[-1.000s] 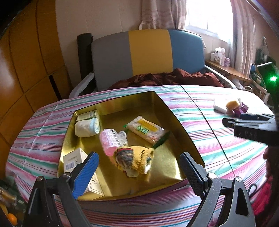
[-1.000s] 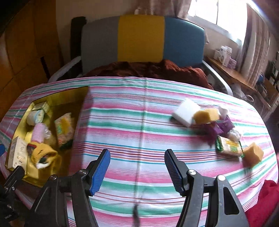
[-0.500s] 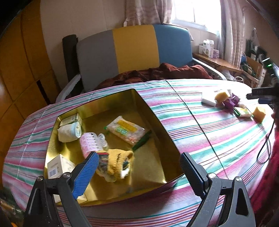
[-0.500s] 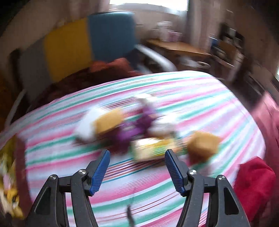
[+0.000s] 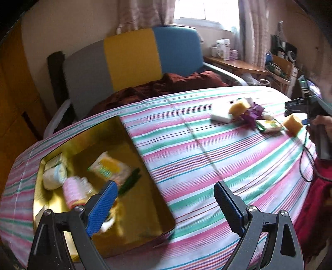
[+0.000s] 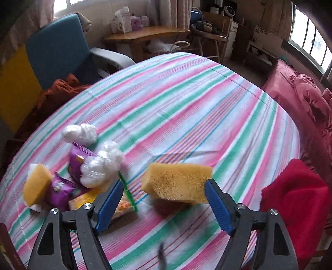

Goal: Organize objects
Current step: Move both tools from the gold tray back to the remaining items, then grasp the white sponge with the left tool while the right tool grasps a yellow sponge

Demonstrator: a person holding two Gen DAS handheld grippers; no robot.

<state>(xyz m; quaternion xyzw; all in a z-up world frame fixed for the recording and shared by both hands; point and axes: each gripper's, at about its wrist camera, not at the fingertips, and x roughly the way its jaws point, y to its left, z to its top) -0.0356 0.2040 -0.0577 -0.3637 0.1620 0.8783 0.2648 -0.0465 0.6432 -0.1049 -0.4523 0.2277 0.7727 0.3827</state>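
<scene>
Partly blurred, the gold tray's [image 5: 145, 199] contents are hard to read, and the left gripper [image 5: 165, 204] hangs above its right wall, jaws spread and empty. Farther right, the right gripper [image 6: 162, 204], jaws just widened, brackets a yellow sponge [image 6: 178, 182] without pinching; bare striped tablecloth [image 6: 186, 108] stretches beyond.

Daylit window [image 5: 204, 10], tricolour chair [image 5: 132, 60], wooden desk [image 6: 145, 35].

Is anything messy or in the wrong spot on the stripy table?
Yes. A jumbled pile of sponges, purple packets and crumpled plastic lies loose on the striped cloth, far from the gold tray where other things are already gathered.
</scene>
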